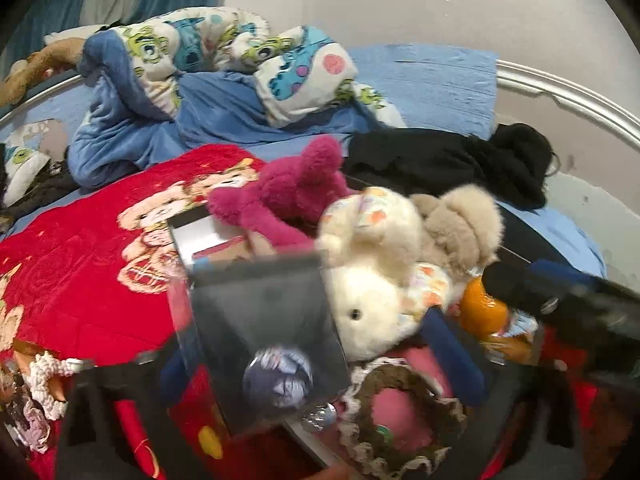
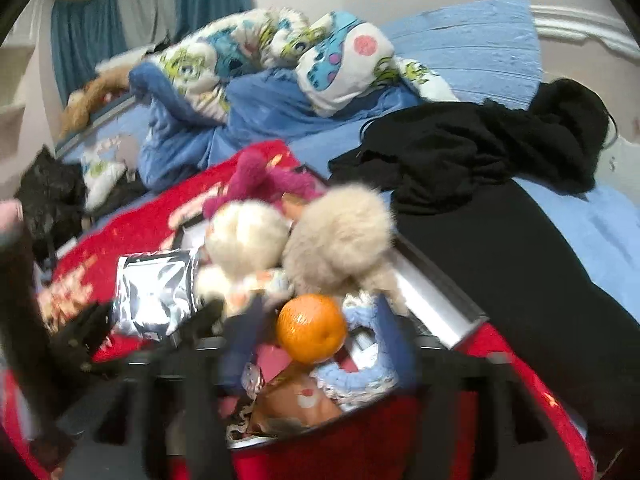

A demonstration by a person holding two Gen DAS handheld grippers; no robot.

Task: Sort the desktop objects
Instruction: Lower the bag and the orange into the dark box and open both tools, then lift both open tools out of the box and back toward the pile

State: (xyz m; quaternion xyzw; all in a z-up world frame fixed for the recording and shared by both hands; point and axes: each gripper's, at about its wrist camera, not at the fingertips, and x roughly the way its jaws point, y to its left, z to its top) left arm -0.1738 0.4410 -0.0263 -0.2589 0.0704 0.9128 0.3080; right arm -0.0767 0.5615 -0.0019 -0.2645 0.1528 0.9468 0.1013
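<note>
Loosely, a round glossy orange (image 2: 312, 328) abuts fluffy plush toys (image 2: 340, 232).

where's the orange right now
In the right wrist view the orange sits low in the middle, inside the box, just below the beige fluffy toy.

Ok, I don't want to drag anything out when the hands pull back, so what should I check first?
1. Left gripper jaws open: ok.
2. Silver pouch free of the left jaws: cannot tell; it sits between them, blurred.
3. Right gripper jaws open, with a gap on each side of the orange: ok.
4. Orange inside the box: ok.
5. Pouch fully inside the box: not ok; it seems to lie across the left rim onto the red blanket.
</note>
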